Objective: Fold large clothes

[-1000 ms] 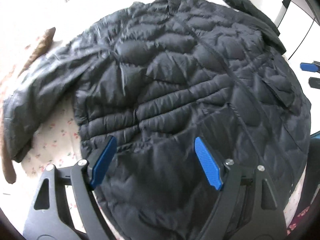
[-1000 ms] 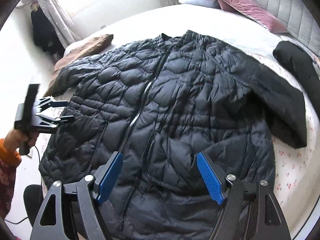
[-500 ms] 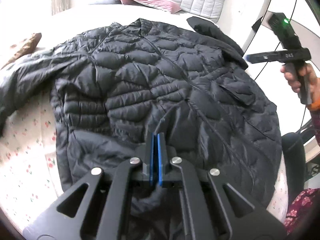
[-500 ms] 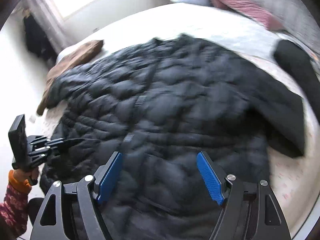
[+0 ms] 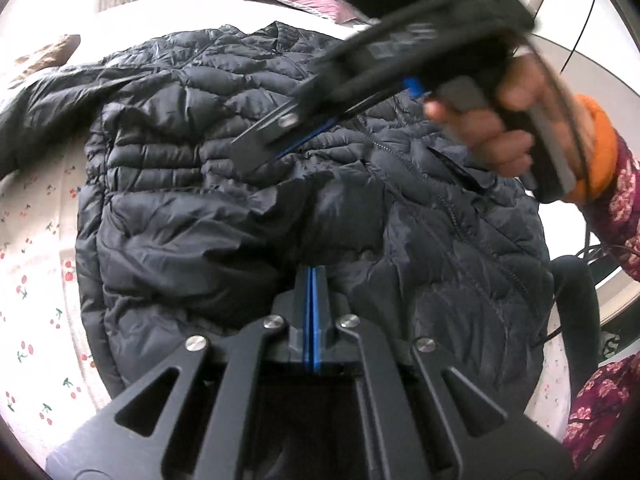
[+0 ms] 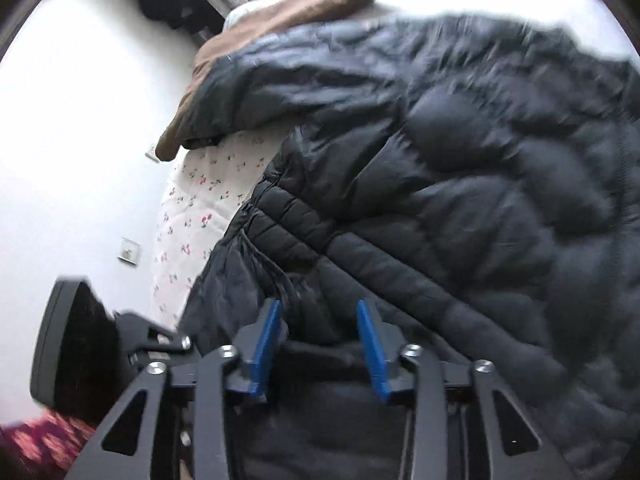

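So the left gripper (image 5: 311, 280) is pinched tight on the puffy quilted black jacket (image 5: 248, 184); right gripper (image 6: 318, 328) has been closing, blue pads half-apart around its crinkly hem.

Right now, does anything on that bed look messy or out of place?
Yes: the black puffer jacket is bunched near its hem, where fabric is drawn up into the shut left gripper. One sleeve lies over a brown garment at the bed's edge. Nothing looks torn or spilled.
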The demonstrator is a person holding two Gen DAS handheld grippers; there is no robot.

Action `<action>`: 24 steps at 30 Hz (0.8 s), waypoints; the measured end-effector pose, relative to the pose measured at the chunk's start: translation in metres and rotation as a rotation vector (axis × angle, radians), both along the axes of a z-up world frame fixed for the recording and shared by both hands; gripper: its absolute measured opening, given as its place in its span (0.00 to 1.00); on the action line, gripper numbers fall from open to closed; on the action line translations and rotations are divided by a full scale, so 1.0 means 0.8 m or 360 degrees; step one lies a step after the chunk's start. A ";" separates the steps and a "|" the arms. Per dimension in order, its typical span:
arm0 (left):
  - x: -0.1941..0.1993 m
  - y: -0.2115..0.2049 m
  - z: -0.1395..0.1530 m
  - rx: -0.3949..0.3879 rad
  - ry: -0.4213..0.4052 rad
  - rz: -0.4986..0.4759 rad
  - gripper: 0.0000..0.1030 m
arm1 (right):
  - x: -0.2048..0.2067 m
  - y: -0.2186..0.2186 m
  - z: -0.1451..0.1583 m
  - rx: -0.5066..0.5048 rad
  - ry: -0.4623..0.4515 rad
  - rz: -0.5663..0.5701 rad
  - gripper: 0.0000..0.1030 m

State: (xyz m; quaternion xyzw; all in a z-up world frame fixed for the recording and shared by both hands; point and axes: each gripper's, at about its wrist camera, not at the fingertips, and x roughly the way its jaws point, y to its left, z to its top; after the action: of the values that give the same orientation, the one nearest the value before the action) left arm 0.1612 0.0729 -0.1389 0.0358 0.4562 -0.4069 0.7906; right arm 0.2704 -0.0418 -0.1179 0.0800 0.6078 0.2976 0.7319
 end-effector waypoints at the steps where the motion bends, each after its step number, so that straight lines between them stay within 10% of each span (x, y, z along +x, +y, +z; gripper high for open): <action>1: 0.001 0.002 -0.002 -0.0005 0.0010 0.0008 0.01 | 0.006 0.003 -0.007 0.0032 0.0042 -0.0005 0.32; 6: 0.003 0.012 -0.003 -0.0043 0.0040 0.0028 0.01 | 0.023 0.020 -0.038 0.0138 0.0175 0.0020 0.28; 10: 0.004 0.011 -0.006 -0.0033 0.0058 0.0035 0.03 | 0.019 0.045 -0.044 0.0154 0.0196 0.0145 0.04; 19: 0.010 0.015 -0.013 -0.0056 0.0122 0.0067 0.08 | 0.019 0.045 0.089 0.0233 -0.0268 0.0116 0.00; 22: 0.012 0.019 -0.013 -0.0068 0.0136 0.0078 0.08 | 0.021 0.055 0.103 0.0096 -0.0307 0.0182 0.09; 24: 0.012 0.021 -0.011 -0.0080 0.0146 0.0096 0.15 | 0.022 0.065 0.075 -0.0015 -0.0201 0.0196 0.37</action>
State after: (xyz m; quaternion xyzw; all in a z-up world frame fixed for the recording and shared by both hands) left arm 0.1708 0.0900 -0.1475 -0.0165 0.4825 -0.3955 0.7814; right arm 0.2879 0.0102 -0.0580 0.0200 0.5656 0.3436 0.7494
